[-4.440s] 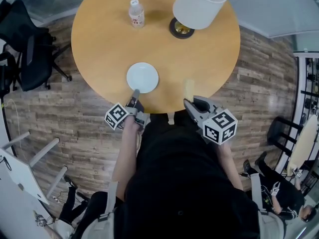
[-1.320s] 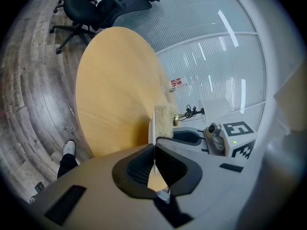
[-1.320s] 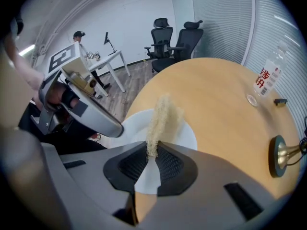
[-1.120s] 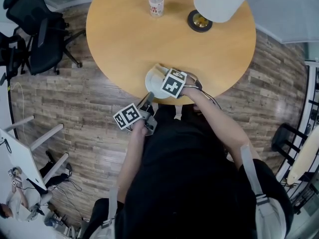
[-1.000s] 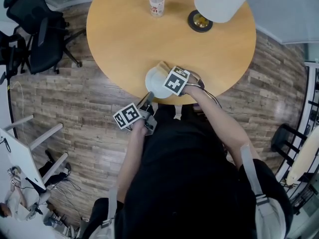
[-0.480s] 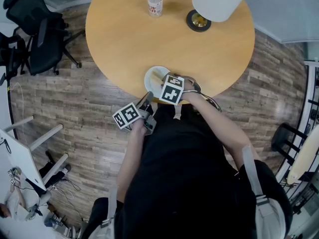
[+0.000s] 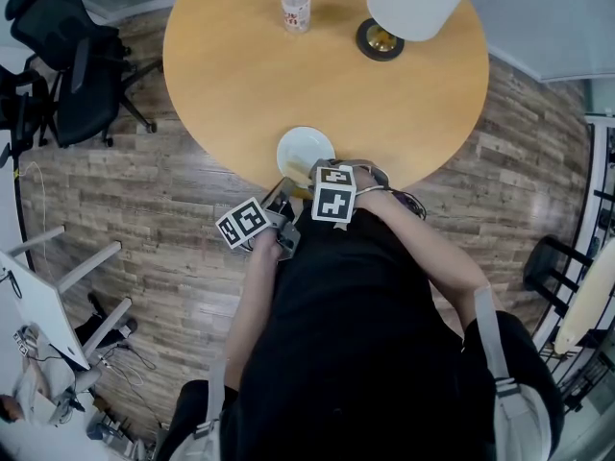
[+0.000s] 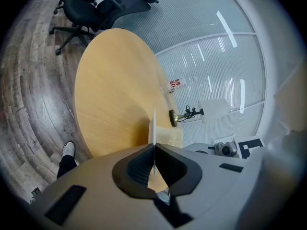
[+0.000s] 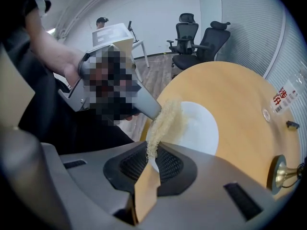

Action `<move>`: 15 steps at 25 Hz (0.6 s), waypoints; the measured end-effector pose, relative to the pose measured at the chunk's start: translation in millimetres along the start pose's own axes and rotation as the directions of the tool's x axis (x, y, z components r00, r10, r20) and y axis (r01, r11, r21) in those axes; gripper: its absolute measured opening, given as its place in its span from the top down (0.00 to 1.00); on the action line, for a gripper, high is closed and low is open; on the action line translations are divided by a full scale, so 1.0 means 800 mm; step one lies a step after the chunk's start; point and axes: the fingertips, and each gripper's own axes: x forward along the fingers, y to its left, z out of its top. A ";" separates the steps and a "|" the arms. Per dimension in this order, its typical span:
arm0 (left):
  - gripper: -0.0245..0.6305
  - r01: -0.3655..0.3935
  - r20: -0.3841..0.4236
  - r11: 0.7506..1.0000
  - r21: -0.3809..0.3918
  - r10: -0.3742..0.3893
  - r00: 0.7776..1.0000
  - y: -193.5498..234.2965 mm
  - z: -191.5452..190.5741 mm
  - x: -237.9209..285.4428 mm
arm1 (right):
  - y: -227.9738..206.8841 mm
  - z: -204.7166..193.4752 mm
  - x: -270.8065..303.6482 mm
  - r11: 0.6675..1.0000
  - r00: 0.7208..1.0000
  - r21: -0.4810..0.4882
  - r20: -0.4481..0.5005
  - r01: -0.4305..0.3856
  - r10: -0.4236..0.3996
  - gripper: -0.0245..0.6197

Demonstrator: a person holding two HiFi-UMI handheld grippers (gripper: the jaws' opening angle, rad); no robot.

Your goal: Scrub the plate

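A white plate (image 7: 306,150) lies at the near edge of the round wooden table (image 7: 288,75). My left gripper (image 7: 282,191) is shut on the plate's near rim. In the left gripper view the plate (image 8: 154,126) shows edge-on between the jaws of that gripper (image 8: 153,159). My right gripper (image 7: 312,174) is shut on a yellowish fibrous scrub pad (image 9: 165,121). The pad rests against the plate's (image 9: 199,128) near side, right beside the left gripper's tip (image 9: 146,107). The right gripper's (image 9: 152,159) jaws pinch the pad's lower end.
A small labelled bottle (image 7: 296,2) and a lamp with a white shade (image 7: 418,3) stand at the table's far side. Black office chairs (image 7: 58,56) are on the wooden floor to the left. The table edge runs just below the plate.
My right gripper has drawn back from over the plate's middle toward its near rim and rolled, uncovering most of the plate. The left gripper and plate have kept still.
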 end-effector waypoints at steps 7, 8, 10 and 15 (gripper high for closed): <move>0.93 -0.005 -0.008 1.000 0.012 0.005 1.000 -0.002 0.000 0.002 | -0.032 -0.048 0.012 0.994 0.994 0.097 -0.104 0.047 -0.037 0.89; 0.93 -0.005 -0.010 1.000 0.012 0.006 1.000 -0.001 0.001 0.002 | -0.039 -0.055 0.014 0.992 0.992 0.113 -0.116 0.056 -0.043 0.89; 0.93 -0.006 -0.012 1.000 0.012 0.006 1.000 0.000 0.002 0.003 | -0.053 -0.067 0.016 0.988 0.990 0.139 -0.133 0.074 -0.055 0.89; 0.93 -0.001 -0.010 1.000 0.015 0.001 1.000 -0.003 0.003 0.003 | -0.087 -0.097 0.014 0.970 0.980 0.200 -0.170 0.141 -0.107 0.89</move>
